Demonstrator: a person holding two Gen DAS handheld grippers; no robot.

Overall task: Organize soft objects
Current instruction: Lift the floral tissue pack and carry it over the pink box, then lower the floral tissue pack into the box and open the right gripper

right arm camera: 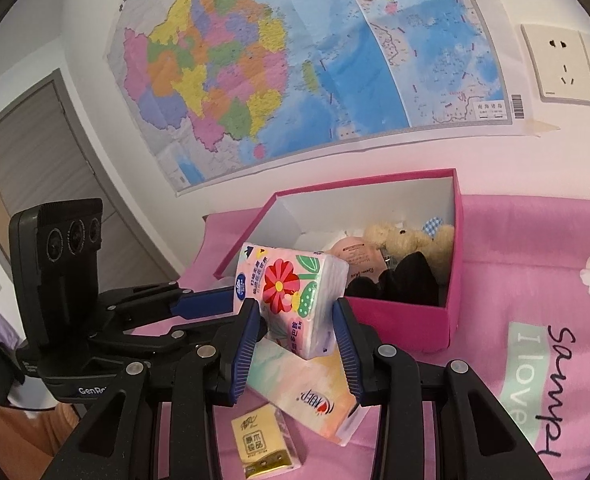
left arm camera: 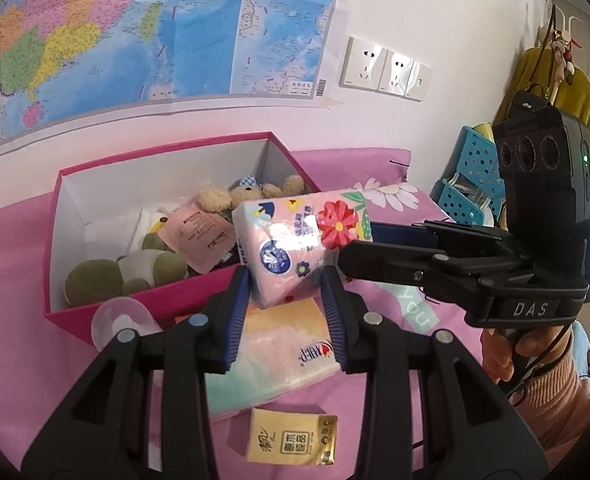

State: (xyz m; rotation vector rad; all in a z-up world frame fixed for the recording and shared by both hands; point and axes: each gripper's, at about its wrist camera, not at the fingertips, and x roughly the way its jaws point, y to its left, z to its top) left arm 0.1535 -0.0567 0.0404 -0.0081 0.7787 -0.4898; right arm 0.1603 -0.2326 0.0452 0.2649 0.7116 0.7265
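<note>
Two grippers share one flowered tissue pack, carried above the near edge of the pink box.

Your left gripper pinches the pack's lower end between its blue pads, while your right gripper comes in from the side and clamps the other end; a soft pack sags, so a hold at both ends likely keeps it level for the drop. Inside the box already lie a teddy bear, a pink sachet and a green plush toy. Below, on the pink bedsheet, a pastel tissue pack and a small gold packet wait near its front edge.
</note>
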